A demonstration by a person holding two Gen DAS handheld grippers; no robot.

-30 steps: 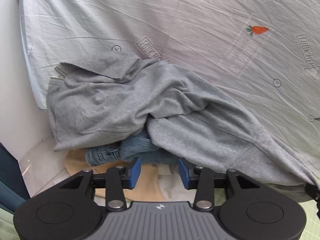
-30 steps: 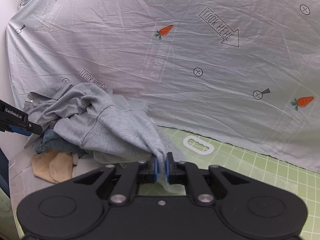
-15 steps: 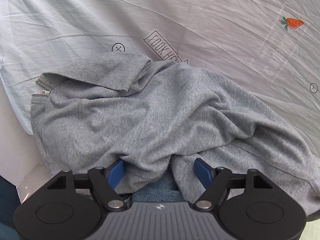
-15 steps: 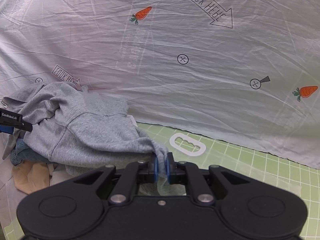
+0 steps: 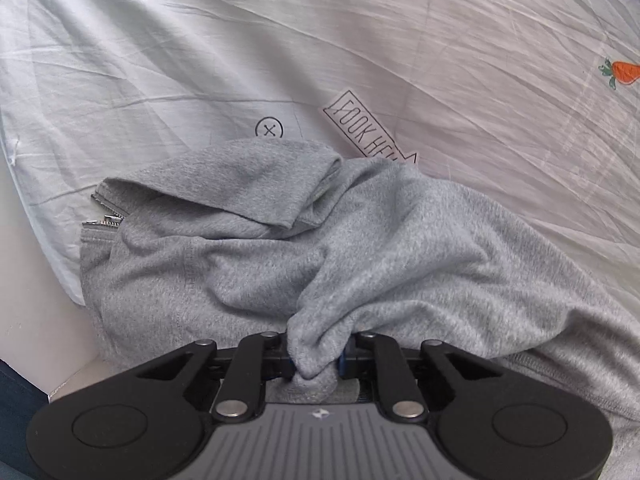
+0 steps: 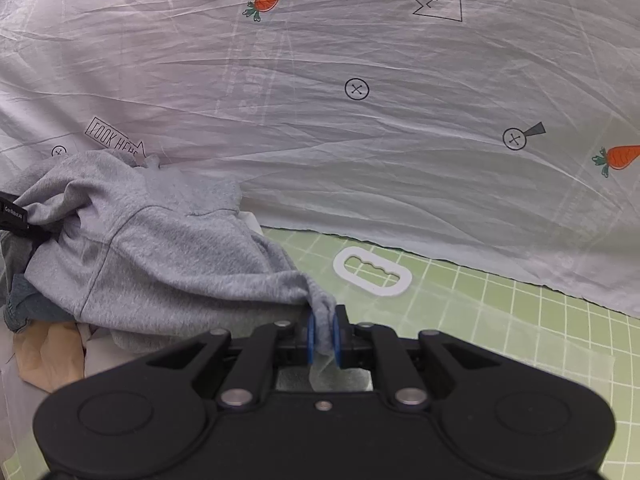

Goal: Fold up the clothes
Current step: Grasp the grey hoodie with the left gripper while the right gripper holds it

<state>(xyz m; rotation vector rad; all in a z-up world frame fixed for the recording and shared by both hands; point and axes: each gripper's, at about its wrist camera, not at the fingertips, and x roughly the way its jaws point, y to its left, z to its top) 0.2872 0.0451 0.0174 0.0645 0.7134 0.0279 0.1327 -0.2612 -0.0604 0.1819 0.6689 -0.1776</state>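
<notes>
A grey zip-up hoodie (image 5: 360,240) lies bunched in a heap, its hood (image 5: 248,176) folded on top and its metal zip (image 5: 104,220) at the left. My left gripper (image 5: 316,356) is shut on a thick fold of the hoodie's near edge. In the right wrist view the same hoodie (image 6: 160,248) is draped at the left, and my right gripper (image 6: 323,336) is shut on a thin corner of its fabric. The left gripper's tip (image 6: 16,220) shows at the far left there, pressed into the cloth.
A pale sheet (image 6: 360,120) printed with carrots and "LOOK HERE" arrows hangs behind. A green grid mat (image 6: 500,320) carries a white plastic ring (image 6: 372,276). Under the hoodie lie denim (image 6: 24,308), a tan garment (image 6: 48,356) and white cloth.
My left gripper moved in onto the hoodie and shut on a fold of it; earlier it stood open. The right gripper kept its hold and pulled the corner slightly right.
</notes>
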